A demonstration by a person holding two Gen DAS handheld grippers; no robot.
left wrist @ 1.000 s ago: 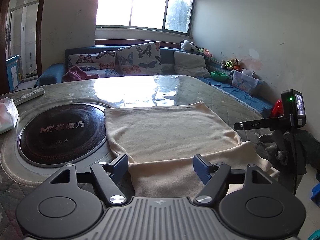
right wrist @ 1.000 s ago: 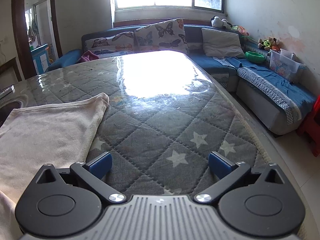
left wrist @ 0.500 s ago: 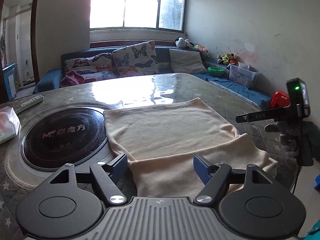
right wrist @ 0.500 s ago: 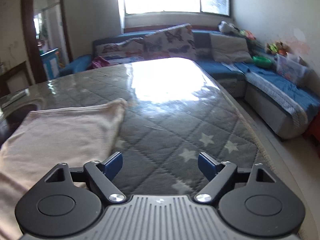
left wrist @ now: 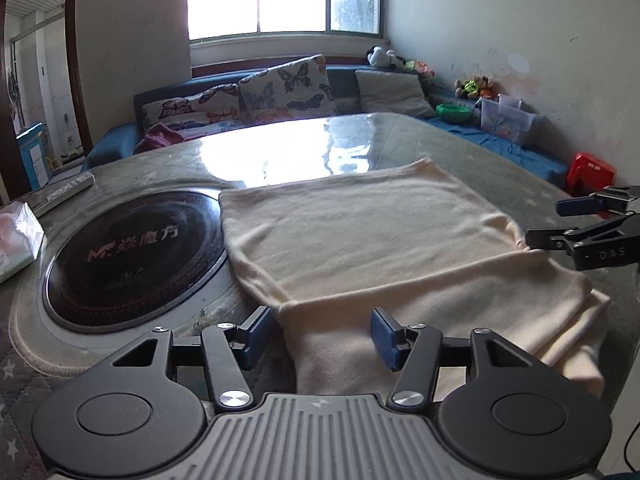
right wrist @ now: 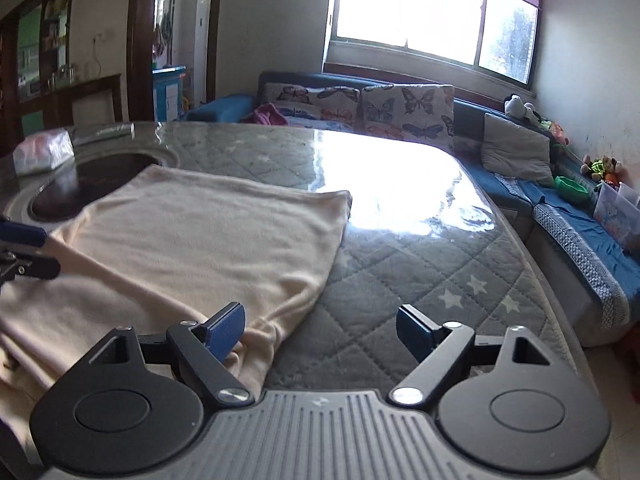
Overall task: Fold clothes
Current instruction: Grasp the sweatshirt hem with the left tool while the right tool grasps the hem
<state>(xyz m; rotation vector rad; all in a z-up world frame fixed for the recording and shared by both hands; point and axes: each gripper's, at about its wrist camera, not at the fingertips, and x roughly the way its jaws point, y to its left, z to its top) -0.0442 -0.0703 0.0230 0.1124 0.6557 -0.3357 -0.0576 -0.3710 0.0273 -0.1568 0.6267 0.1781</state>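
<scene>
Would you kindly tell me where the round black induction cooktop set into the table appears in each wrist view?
Left wrist view: the round black induction cooktop fills the left middle, left of the cream knitted garment.
Right wrist view: only a dark sliver at far left, behind the garment.
Shared landmark: the butterfly-print cushions.

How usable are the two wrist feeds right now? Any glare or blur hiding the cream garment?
Left wrist view: sharp; window glare washes the glossy table cover beyond the cream garment, which reads clearly. Right wrist view: the window blows out, glare sits right of the garment's far corner, and the cloth at lower left is blurred.
</scene>
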